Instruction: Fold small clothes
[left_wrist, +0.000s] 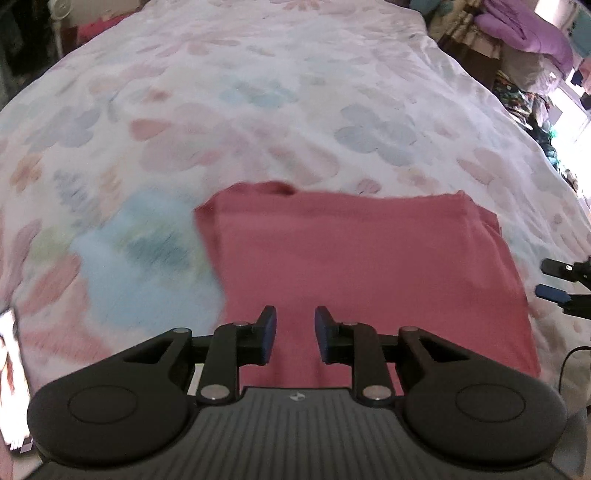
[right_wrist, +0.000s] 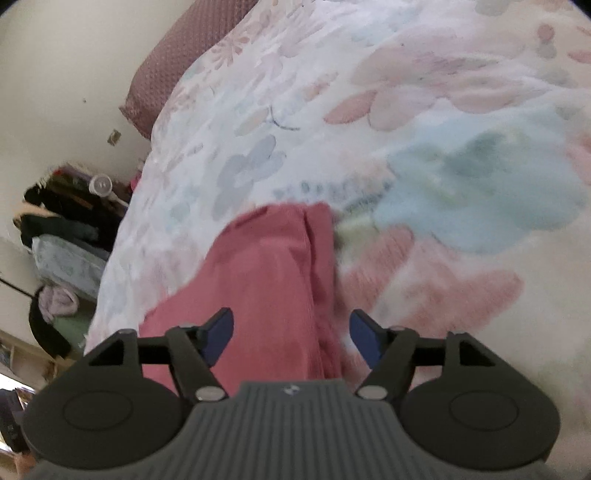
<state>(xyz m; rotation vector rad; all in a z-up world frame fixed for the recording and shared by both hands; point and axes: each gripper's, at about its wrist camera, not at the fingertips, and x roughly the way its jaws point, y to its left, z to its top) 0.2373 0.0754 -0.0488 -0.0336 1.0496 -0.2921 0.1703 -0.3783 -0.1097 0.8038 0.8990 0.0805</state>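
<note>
The left gripper (left_wrist: 294, 334) stood slightly open and empty above the pink garment (left_wrist: 369, 266), which lay folded flat on the flowered bedspread (left_wrist: 258, 92). The right gripper (right_wrist: 291, 341) gaped wide, holding nothing, over the garment's edge. Motion blur smeared the bedspread's pattern; both grippers hid the garment's near edge.

Floral-quilted bed (left_wrist: 295, 110), pale wall (right_wrist: 55, 74)

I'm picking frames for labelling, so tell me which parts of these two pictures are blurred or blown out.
Left wrist view: the floral bedspread is smeared at the left, the pink garment soft-edged, the window side at the far right blown out. Right wrist view: bedspread and garment streaked; the right gripper itself sharp.
</note>
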